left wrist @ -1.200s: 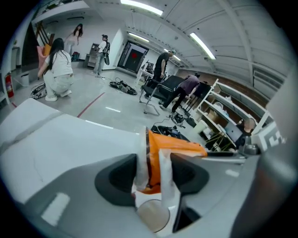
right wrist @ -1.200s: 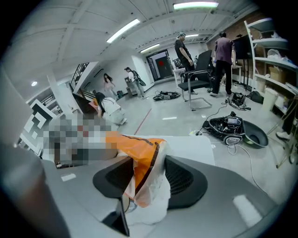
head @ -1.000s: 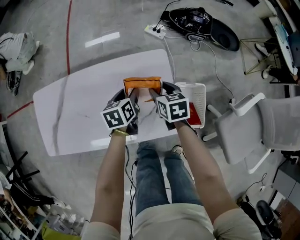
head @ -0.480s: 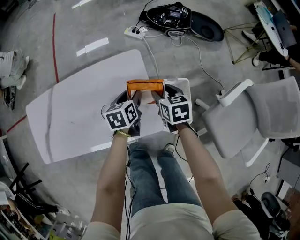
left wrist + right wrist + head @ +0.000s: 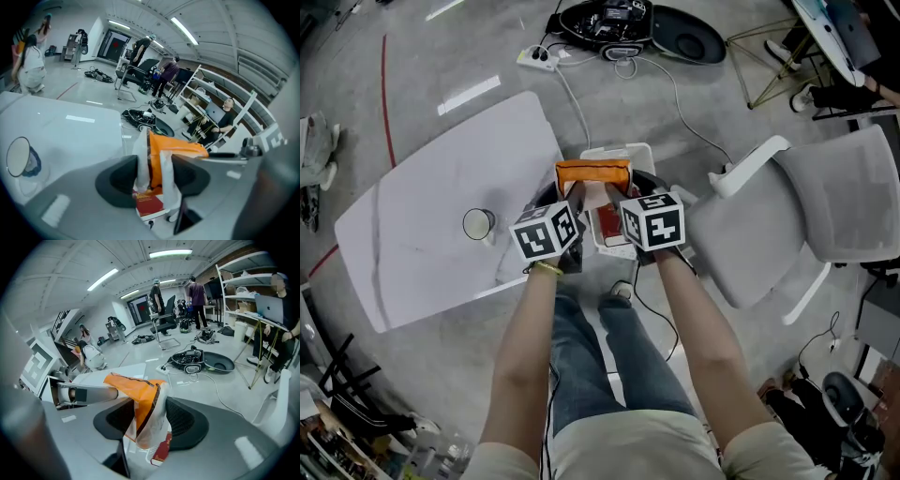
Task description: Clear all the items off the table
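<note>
An orange snack bag [image 5: 592,174] hangs between both grippers, held at its two ends above a white basket [image 5: 620,150] that stands on the floor just past the table's right edge. My left gripper [image 5: 573,193] is shut on the bag's left end [image 5: 174,147]. My right gripper [image 5: 610,193] is shut on the right end [image 5: 139,391]. In the left gripper view the jaws [image 5: 153,171] pinch the clear seam, and in the right gripper view [image 5: 147,420] the crumpled end. A red book [image 5: 609,223] lies in the basket under the bag. A white cup [image 5: 477,224] stands on the white table [image 5: 431,178].
A grey office chair [image 5: 811,211] stands to the right of the basket. A black bag, a power strip and cables [image 5: 619,23] lie on the floor beyond. People stand and crouch further off in the room.
Both grippers have carried the orange bag to the right, from over the table's edge to over the basket. The cup on the table has come into view.
</note>
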Available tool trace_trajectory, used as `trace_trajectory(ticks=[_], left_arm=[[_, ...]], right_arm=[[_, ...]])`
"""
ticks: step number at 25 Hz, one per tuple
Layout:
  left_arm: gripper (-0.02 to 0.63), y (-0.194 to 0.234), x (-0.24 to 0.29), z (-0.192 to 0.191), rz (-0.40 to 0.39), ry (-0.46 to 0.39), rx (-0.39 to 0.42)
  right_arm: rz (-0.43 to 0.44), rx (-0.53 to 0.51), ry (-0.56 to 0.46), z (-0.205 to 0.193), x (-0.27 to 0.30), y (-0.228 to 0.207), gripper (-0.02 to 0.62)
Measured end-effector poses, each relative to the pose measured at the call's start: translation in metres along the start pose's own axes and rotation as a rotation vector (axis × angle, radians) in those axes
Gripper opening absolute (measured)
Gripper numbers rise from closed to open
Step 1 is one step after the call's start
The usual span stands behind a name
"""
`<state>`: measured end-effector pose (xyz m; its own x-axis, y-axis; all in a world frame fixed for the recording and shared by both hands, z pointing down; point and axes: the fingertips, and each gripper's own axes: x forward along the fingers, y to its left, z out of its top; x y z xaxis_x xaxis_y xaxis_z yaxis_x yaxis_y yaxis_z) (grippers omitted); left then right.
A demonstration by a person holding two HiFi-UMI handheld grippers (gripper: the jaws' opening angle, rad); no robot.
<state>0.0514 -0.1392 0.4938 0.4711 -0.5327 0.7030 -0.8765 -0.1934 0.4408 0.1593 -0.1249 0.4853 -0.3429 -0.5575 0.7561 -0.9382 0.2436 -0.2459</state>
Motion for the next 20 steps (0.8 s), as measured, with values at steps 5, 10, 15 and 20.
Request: trace_trajectory(ticks=[5, 10, 15, 20], left_arm=[[0.213, -0.029, 0.018, -0.023, -0.006, 0.009, 0.008], [0.215, -0.049, 0.029, -0.046, -0.001, 0.01, 0.004], [0.213, -0.064, 0.039, -0.071, 0.002, 0.022, 0.01], [0.215, -0.069, 0.053, -0.092, 0.005, 0.038, 0.024]], right_arm=[[-0.005, 0.011, 0.004, -0.023, -0.011, -0.033, 0.21], [-0.002, 0.009, 0.01, -0.044, -0.02, -0.055, 0.21], [0.0, 0.019, 0.021, -0.069, -0.026, -0.073, 0.21], [-0.005, 0.03, 0.034, -0.091, -0.021, -0.088, 0.21]])
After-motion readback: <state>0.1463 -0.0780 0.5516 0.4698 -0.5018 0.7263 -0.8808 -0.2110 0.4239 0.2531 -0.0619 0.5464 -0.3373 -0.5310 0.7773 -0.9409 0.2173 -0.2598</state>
